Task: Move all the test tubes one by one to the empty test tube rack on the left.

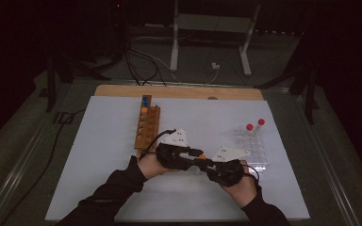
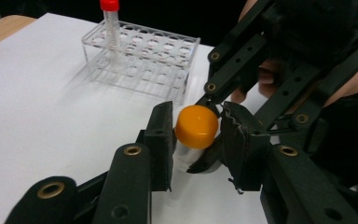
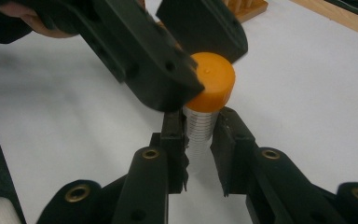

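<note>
Two racks stand on the table: one wooden rack (image 1: 147,126) and one clear rack (image 1: 253,147). The clear rack holds two red-capped tubes (image 1: 250,128). The wooden rack carries one blue-capped tube (image 1: 144,100) and one orange-capped tube (image 1: 144,110). One more tube with an orange cap (image 2: 196,126) sits between two grippers: the left gripper (image 2: 196,140) and the right gripper (image 3: 199,140). That makes five tubes counted.
</note>
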`<state>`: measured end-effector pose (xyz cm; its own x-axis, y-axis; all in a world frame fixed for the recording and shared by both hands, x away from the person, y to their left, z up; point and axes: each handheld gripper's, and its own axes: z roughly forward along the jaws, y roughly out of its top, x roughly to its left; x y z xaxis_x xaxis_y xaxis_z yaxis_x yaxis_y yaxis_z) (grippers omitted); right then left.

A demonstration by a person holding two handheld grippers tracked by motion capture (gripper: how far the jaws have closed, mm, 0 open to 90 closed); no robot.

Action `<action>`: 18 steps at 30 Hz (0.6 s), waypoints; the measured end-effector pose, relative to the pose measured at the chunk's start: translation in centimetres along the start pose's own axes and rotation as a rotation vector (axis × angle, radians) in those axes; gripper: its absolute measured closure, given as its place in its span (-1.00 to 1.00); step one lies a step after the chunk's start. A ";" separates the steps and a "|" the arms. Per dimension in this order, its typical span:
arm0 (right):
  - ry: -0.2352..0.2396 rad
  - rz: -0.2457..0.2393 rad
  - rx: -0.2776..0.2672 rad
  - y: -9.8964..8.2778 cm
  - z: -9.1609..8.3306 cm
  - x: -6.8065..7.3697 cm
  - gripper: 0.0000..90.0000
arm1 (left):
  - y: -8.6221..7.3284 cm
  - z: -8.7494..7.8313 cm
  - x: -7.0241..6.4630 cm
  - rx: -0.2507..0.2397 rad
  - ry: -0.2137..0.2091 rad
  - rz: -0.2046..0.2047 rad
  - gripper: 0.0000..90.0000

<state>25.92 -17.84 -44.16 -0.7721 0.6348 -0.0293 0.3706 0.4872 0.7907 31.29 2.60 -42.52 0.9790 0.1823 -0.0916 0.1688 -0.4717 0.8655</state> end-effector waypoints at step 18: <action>-0.001 0.008 -0.030 -0.1 -0.2 -0.2 0.63 | 0.5 -0.2 -0.1 0.009 0.028 0.028 0.59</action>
<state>25.96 -18.09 -44.10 -0.7686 0.6393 -0.0230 0.3612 0.4634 0.8092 31.30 2.53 -42.01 0.9797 0.1933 -0.0534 0.1426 -0.4845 0.8631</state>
